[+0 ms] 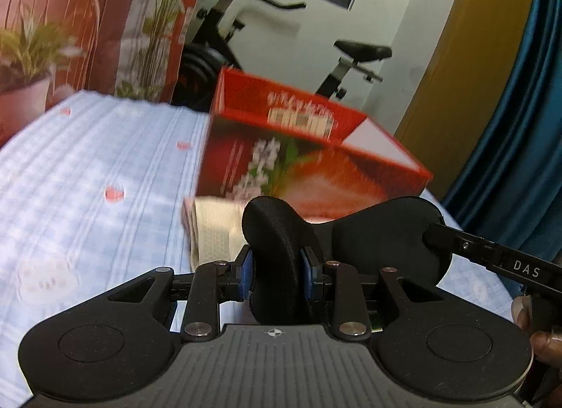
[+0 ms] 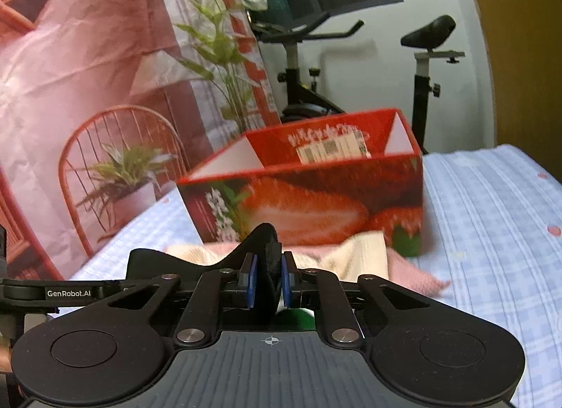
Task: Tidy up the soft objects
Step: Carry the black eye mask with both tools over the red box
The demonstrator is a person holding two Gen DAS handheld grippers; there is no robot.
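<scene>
Black padded eye mask (image 1: 277, 232), pinched both ends

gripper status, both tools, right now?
Left tool: closed on one end of the black eye mask.
Right tool: closed on the other end of that mask.

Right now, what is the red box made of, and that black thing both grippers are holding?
The red box looks like thin glossy cardboard: printed strawberry picture, plain white inside flaps, sharp folded edges. The black eye mask seems soft padded fabric with a slight sheen; it bends and squashes between the jaws of the left gripper and the right gripper.
</scene>
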